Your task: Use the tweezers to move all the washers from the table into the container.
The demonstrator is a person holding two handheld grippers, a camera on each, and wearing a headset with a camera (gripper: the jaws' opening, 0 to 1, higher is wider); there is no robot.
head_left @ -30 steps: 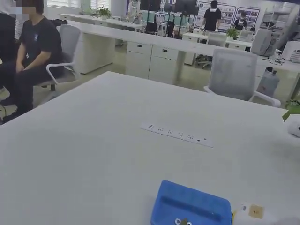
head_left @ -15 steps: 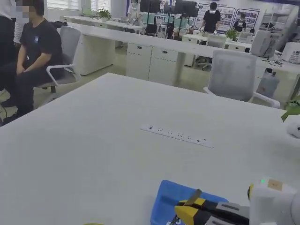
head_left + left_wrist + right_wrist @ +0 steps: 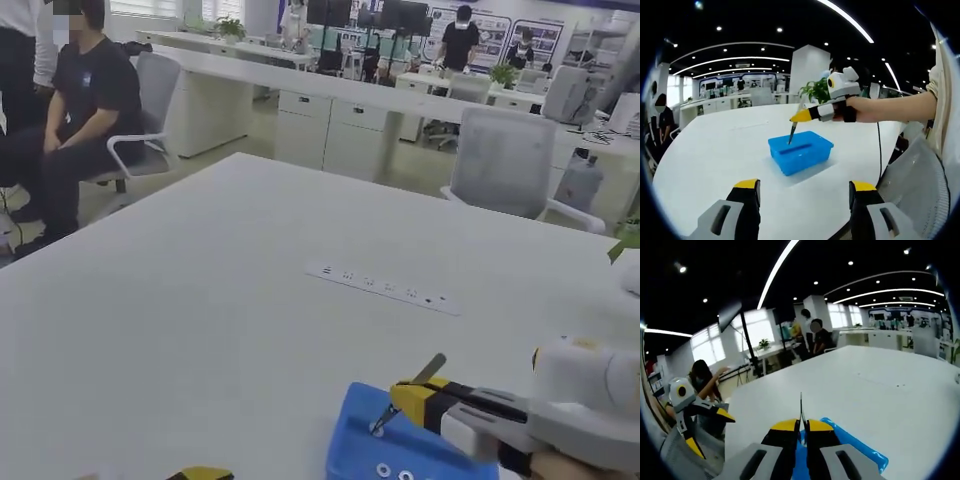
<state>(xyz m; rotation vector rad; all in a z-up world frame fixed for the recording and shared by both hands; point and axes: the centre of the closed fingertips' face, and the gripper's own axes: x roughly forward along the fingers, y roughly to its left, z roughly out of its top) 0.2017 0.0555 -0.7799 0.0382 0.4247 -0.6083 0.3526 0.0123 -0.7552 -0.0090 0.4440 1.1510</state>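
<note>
Jaws of the right gripper (image 3: 801, 426) are clenched on the tweezers (image 3: 792, 132), whose tips point down into the blue container (image 3: 350, 445) on the table (image 3: 200, 300). Two washers (image 3: 383, 469) lie on the container's floor, near the tips; whether another sits between the tips is too small to tell. The step looks like a drop-off. To do it well, lower the tips below the rim, close to the floor, and ease the squeeze slowly so that a washer falls flat without bouncing out. The left gripper (image 3: 805, 200), jaws parted and empty, hangs well apart from the container and is best kept out of the way.
</note>
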